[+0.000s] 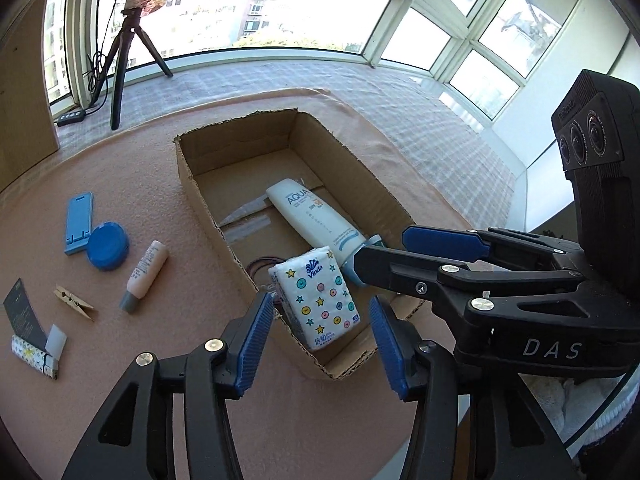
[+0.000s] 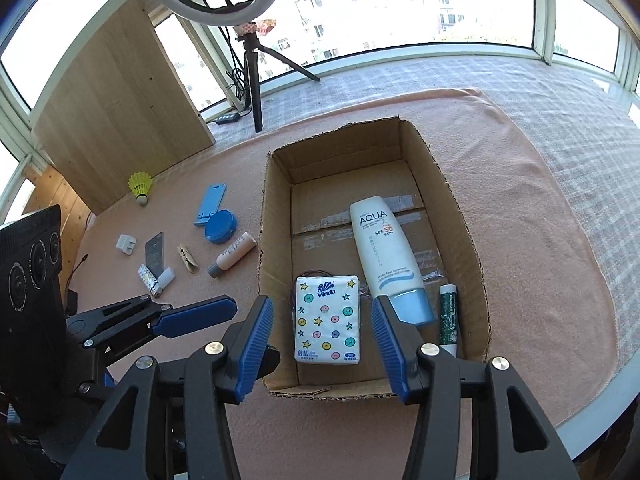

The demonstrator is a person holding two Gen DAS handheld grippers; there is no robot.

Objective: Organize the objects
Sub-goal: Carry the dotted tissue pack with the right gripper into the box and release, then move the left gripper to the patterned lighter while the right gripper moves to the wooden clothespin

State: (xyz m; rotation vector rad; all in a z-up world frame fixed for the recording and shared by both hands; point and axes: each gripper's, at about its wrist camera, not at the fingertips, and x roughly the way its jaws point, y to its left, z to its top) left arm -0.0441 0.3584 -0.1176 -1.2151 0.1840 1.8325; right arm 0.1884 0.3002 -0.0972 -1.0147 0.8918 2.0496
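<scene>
Right wrist view: tissue pack [image 2: 328, 319] lies flat in cardboard box [image 2: 474, 240], near corner. Right gripper [image 2: 322, 344] open above it, pads clear. Left gripper [image 1: 321, 340] open, empty.

light: bright daylight from windows [image 1: 304, 4] | glare: panes blown out | focus: sharp | edges: fisheye bending, dark corners

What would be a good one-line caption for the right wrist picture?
Open right gripper above a cardboard box holding a Vinda tissue pack, sunscreen bottle and green tube; small items wait outside.
</scene>
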